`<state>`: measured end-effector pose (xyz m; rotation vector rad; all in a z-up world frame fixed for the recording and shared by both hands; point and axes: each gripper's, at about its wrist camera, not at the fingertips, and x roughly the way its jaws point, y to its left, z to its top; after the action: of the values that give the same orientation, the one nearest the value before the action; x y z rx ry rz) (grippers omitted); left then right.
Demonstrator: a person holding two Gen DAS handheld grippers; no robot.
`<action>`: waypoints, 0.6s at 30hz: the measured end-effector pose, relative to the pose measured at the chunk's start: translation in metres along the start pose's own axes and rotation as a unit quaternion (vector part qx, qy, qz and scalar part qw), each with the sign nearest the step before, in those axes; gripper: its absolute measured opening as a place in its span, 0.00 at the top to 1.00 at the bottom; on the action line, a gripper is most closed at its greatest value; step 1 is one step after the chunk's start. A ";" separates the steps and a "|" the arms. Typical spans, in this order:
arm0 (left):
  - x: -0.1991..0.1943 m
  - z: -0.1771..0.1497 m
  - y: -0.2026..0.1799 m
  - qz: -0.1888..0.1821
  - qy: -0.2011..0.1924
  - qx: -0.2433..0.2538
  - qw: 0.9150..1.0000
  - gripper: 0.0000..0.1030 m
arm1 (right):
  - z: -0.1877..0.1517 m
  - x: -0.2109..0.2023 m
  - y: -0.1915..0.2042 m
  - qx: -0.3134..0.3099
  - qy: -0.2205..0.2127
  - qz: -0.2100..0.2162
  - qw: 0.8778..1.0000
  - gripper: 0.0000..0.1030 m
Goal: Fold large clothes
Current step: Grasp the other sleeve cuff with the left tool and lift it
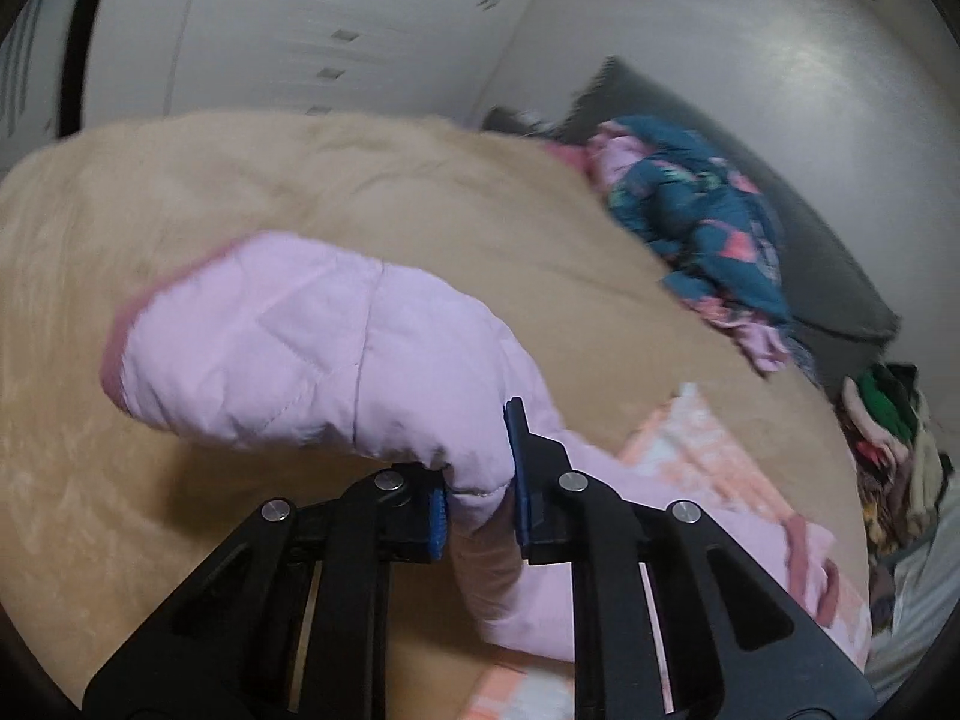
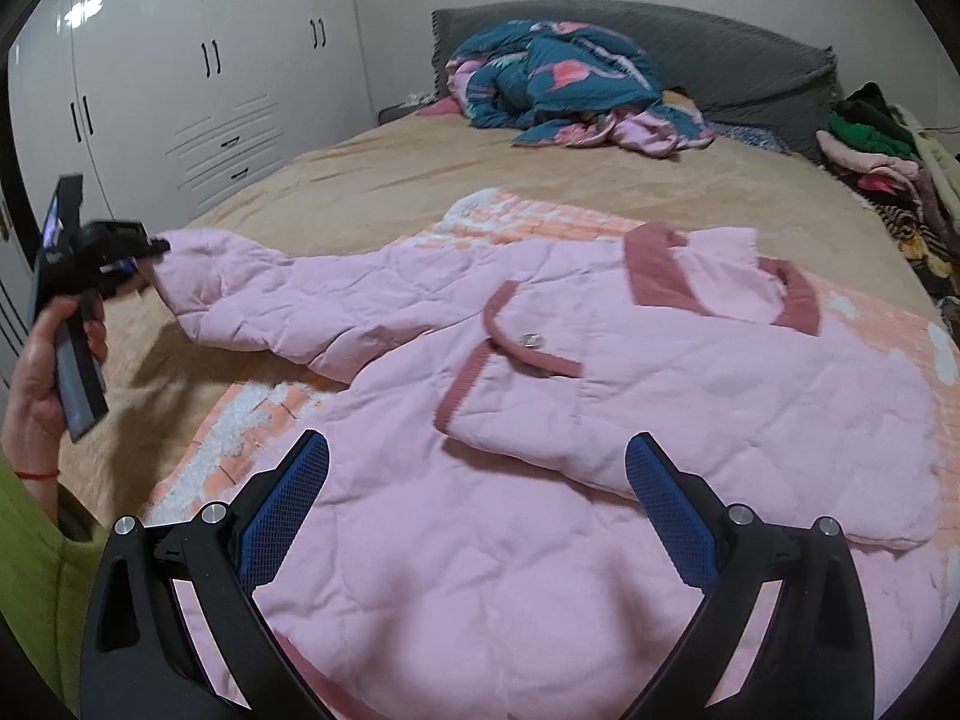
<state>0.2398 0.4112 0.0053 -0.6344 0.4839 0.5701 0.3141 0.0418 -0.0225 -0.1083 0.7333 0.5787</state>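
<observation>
We see a pale pink quilted jacket with dusty-rose trim [image 2: 540,408] spread across the near part of a tan-covered bed [image 2: 384,180], over an orange-and-white checked blanket [image 2: 528,210]. Our left gripper [image 1: 477,495] has its jaws pinched on the jacket's sleeve [image 1: 312,348], lifted off the bed toward its left edge. Our right gripper [image 2: 477,507] hovers over the jacket's hem, jaws spread wide, holding nothing. A crumpled teal patterned quilt [image 2: 558,78] lies by the grey headboard [image 2: 738,60].

Two wrist cameras, one bed

The left camera peers along its gripper [image 1: 477,501], tight above the sleeve [image 1: 312,342], facing the wardrobe [image 1: 288,30]. The right sits farther back, facing the headboard [image 2: 720,54]. Both catch jacket [image 2: 540,420] and bed [image 2: 372,180].
</observation>
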 end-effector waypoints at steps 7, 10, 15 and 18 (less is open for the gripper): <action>-0.056 0.001 -0.065 -0.054 -0.042 0.062 0.996 0.91 | -0.015 -0.033 -0.032 0.036 -0.023 -0.023 0.999 0.04; -0.076 -0.005 -0.085 -0.084 -0.049 0.074 0.993 0.91 | -0.028 -0.049 -0.052 0.058 -0.033 -0.038 0.997 0.04; -0.098 -0.020 -0.123 -0.121 -0.050 0.113 0.985 0.92 | -0.046 -0.064 -0.081 0.098 -0.033 -0.044 0.994 0.04; -0.105 -0.029 -0.135 -0.138 -0.046 0.119 0.982 0.92 | -0.055 -0.074 -0.096 0.118 -0.038 -0.050 0.991 0.04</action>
<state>0.2389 0.2664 0.1011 -0.4344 0.3618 0.2715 0.2886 -0.0891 -0.0250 0.0960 0.7132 0.3959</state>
